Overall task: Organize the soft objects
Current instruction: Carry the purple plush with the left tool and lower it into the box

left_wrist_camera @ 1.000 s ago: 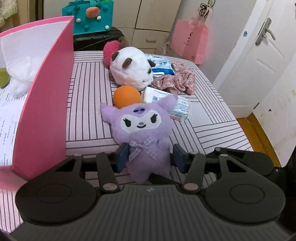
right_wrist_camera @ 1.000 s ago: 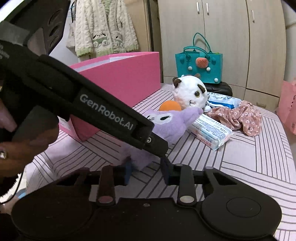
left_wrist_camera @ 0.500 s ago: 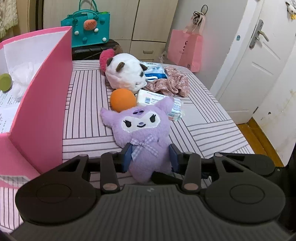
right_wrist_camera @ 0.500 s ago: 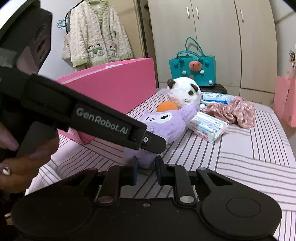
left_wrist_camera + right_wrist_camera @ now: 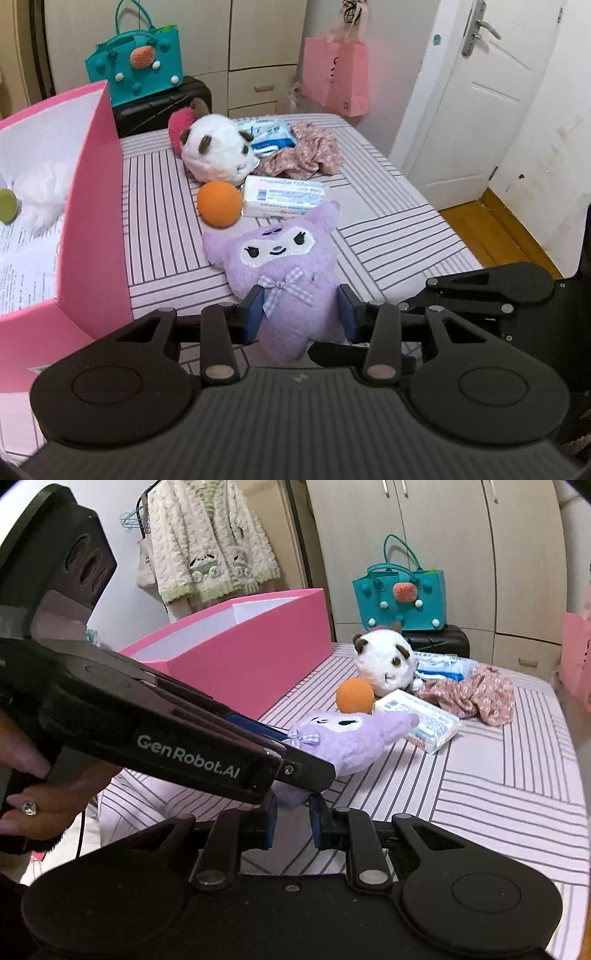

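My left gripper (image 5: 301, 314) is shut on the body of a purple plush doll (image 5: 280, 273), held just above the striped bed. The doll also shows in the right wrist view (image 5: 354, 734), under the left gripper's arm. My right gripper (image 5: 291, 823) is close below it, jaws nearly together around the doll's lower tip. A pink box (image 5: 92, 206) stands open to the left, with white stuffing inside. A white plush head (image 5: 218, 151), an orange ball (image 5: 218, 203), a tissue pack (image 5: 284, 195) and a floral cloth (image 5: 306, 155) lie behind the doll.
A teal bag (image 5: 136, 70) on a black case stands behind the bed. A pink paper bag (image 5: 336, 77) hangs by the wardrobe. A white door (image 5: 480, 96) and wooden floor lie to the right, past the bed's edge.
The left gripper has lifted and pulled back with the purple doll, which now tilts to the right. The right gripper's jaws have narrowed near the doll's lower end.
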Demonstrator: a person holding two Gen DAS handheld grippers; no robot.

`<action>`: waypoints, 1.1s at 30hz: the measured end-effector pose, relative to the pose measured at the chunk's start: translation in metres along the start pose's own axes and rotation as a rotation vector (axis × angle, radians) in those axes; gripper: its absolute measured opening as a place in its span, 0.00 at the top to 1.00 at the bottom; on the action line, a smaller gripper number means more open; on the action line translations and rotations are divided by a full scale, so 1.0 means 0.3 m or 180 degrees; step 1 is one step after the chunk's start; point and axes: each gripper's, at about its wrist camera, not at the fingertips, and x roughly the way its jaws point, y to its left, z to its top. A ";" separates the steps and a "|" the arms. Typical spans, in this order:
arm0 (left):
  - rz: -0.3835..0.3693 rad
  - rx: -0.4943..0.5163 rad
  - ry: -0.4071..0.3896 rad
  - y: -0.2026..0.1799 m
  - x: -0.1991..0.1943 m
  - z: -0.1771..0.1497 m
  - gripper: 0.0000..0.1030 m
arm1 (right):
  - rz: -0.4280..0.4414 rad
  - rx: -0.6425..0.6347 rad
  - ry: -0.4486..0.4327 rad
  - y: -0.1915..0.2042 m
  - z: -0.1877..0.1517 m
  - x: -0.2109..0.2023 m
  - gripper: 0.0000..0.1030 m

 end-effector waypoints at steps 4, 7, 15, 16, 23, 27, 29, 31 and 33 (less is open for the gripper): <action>-0.0079 0.0012 -0.0005 0.004 -0.054 0.015 0.60 | -0.0024 -0.0059 0.0006 0.030 0.023 -0.038 0.78; -0.0119 0.0021 -0.0036 0.011 -0.100 0.026 0.60 | -0.0013 -0.0086 0.0003 0.046 0.045 -0.065 0.78; -0.0189 -0.0033 -0.0226 0.048 -0.250 0.054 0.60 | 0.0073 -0.0186 -0.0078 0.113 0.128 -0.141 0.79; -0.0202 -0.0055 -0.0240 0.057 -0.270 0.059 0.60 | 0.0079 -0.0225 -0.0095 0.126 0.141 -0.149 0.78; -0.0138 -0.0090 -0.0388 0.115 -0.397 0.083 0.60 | 0.0160 -0.0540 -0.0108 0.218 0.246 -0.185 0.78; -0.0092 -0.0205 -0.0513 0.168 -0.440 0.079 0.60 | 0.0212 -0.0675 -0.0097 0.264 0.305 -0.171 0.78; -0.0062 -0.0253 -0.0576 0.199 -0.457 0.076 0.60 | 0.0242 -0.0732 -0.0106 0.283 0.327 -0.157 0.78; -0.0039 -0.0305 -0.0630 0.236 -0.473 0.076 0.60 | 0.0272 -0.0784 -0.0119 0.302 0.350 -0.140 0.79; -0.0026 -0.0377 -0.0667 0.275 -0.490 0.076 0.60 | 0.0293 -0.0835 -0.0126 0.322 0.373 -0.121 0.78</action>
